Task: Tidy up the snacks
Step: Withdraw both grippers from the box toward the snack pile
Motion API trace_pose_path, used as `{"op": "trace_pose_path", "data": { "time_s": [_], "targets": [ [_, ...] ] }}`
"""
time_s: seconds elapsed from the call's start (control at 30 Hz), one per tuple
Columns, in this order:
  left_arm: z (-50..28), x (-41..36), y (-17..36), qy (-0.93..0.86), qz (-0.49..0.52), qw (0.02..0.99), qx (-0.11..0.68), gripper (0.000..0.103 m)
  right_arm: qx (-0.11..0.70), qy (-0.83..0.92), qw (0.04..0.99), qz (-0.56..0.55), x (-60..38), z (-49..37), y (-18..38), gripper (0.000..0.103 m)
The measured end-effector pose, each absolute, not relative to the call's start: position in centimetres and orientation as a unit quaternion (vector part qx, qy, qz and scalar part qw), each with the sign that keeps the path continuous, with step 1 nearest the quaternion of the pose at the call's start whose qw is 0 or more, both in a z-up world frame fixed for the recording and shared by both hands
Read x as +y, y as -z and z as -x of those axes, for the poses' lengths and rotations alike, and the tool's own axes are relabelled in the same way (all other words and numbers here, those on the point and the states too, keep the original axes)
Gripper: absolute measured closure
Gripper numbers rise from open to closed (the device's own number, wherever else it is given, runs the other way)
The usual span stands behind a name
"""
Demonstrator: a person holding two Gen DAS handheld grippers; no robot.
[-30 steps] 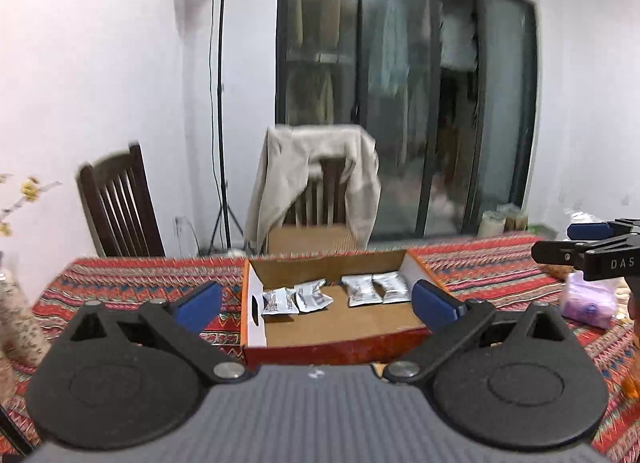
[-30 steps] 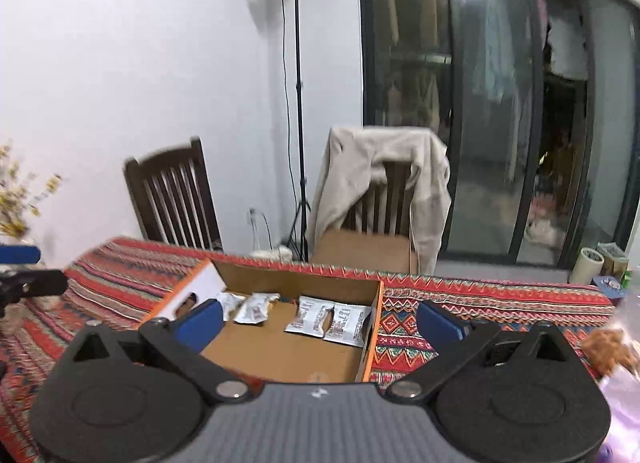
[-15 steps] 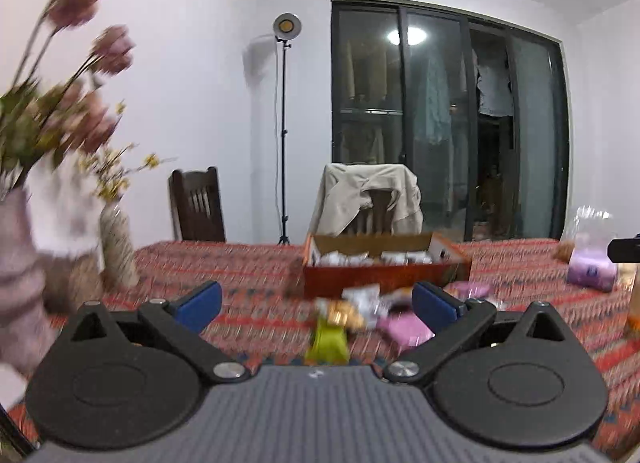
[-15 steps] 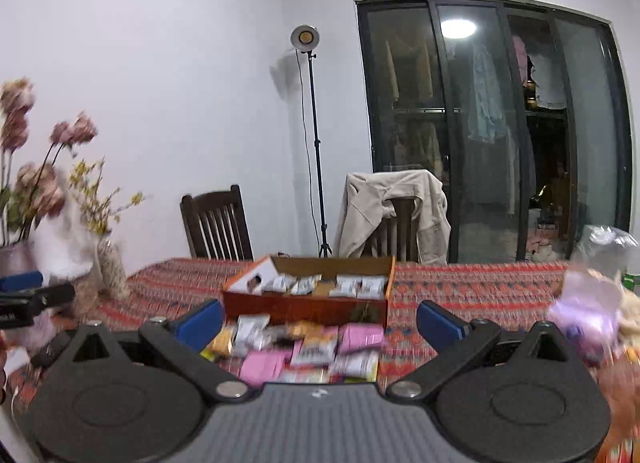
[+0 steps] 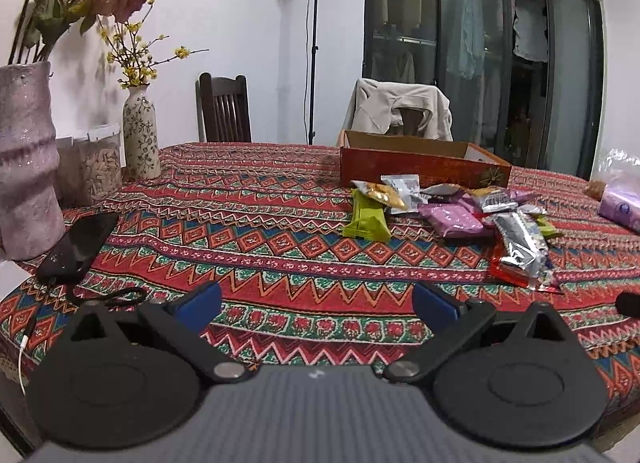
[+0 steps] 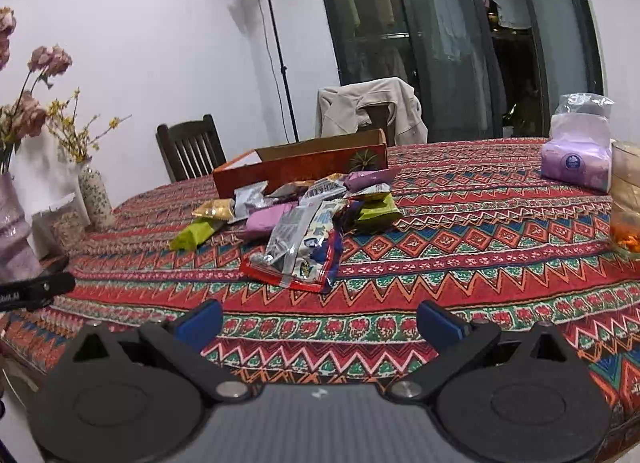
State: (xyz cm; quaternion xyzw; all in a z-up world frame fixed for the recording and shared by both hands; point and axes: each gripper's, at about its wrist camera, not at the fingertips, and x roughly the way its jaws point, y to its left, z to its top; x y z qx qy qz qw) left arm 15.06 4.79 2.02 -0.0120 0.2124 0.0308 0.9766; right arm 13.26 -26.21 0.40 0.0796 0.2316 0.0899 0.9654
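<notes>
**Still far from the pile — crowded wrappers are waiting to cause trouble**

Currently both grippers are hovering low over the near edge of the desk (image 6: 460,199), each spread wide and carrying nothing. The left gripper (image 5: 316,303) is pointing across the patterned cloth toward the snacks, and the right gripper (image 6: 318,321) is aiming at the same heap from a little further right. Neither is touching anything.

The snack pile (image 6: 304,219) is lying in a loose overlapping heap just in front of the orange box (image 6: 304,169), which is sitting further back on the desk. From these low angles the inside of the box is not showing, so what it holds cannot be told.

The risks, as I am judging them:

- Wrappers are lying on top of one another, so a pinch on one is likely dragging a neighbour along or catching two at once.
- The silver-and-red packet (image 6: 300,251) at the front looks slick and flat — fingers closing on it may be skidding off or snagging the cloth beneath.
- A phone (image 5: 78,245) with a trailing cable is lying near the left gripper, and two vases (image 5: 140,135) are standing just beyond it; a wide leftward swing could be knocking them.
- The purple tissue pack (image 6: 576,159) is sitting at far right, well apart from the pile.
</notes>
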Motion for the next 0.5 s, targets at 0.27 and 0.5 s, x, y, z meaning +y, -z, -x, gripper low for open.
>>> {"op": "trace_pose_path", "data": {
  "time_s": [0.27,0.5],
  "targets": [
    [-17.9,4.1,-1.6,-0.019,0.003,0.974,0.225,0.0,0.231,-0.086,0.968,-0.054,-25.9,-14.6,-0.1,0.0],
    [-23.1,2.4,-2.6,0.005,-0.01,0.975,0.221,0.0,0.22,-0.062,0.969,-0.091,-27.5,-17.7,-0.7,0.0]
  ]
}}
